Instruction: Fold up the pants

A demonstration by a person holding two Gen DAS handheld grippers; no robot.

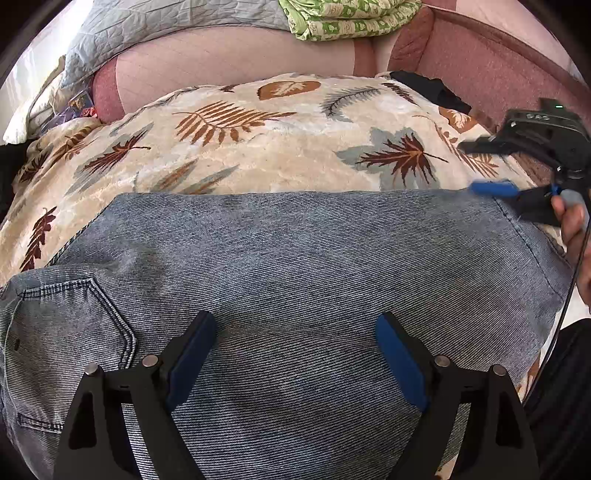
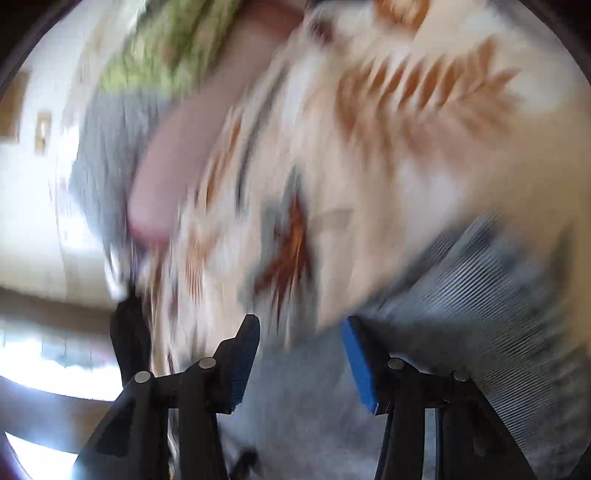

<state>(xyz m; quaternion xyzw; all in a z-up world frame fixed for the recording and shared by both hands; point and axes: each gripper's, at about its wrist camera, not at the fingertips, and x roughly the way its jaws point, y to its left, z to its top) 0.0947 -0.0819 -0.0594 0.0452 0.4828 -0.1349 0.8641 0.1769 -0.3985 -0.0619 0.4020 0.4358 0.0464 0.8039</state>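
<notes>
Item, pants: blue denim, lying folded across the leaf-print blanket on the bed. A back pocket sits at the left end; a straight folded edge runs along the far side; a stitched hem falls away at the right.

Item, my left claw: poised over the middle of the denim, jaws spread wide, blue pads clear of the cloth, nothing between them. I cannot tell whether the tips brush the fabric.

Item, my right claw: at the far right corner of the pants, seen side-on from the left camera, my hand behind it. Its jaws stand partly apart and empty. Its own view is smeared with motion; there the claw shows a clear gap, denim below and to the right, blanket beyond.

Item, surroundings: a grey quilt and a green printed cloth at the head of the bed, a dark garment at the far right.

Item, the step, as I judge it: the right corner looks just released, and another fold or a smoothing appears due. To do it well I should take both layers together near the edge, not the top one alone, pinch at matching points on each side, lift low, and carry hem toward pocket so the edges meet square. Risk: the plush blanket may drag up with the denim.
</notes>
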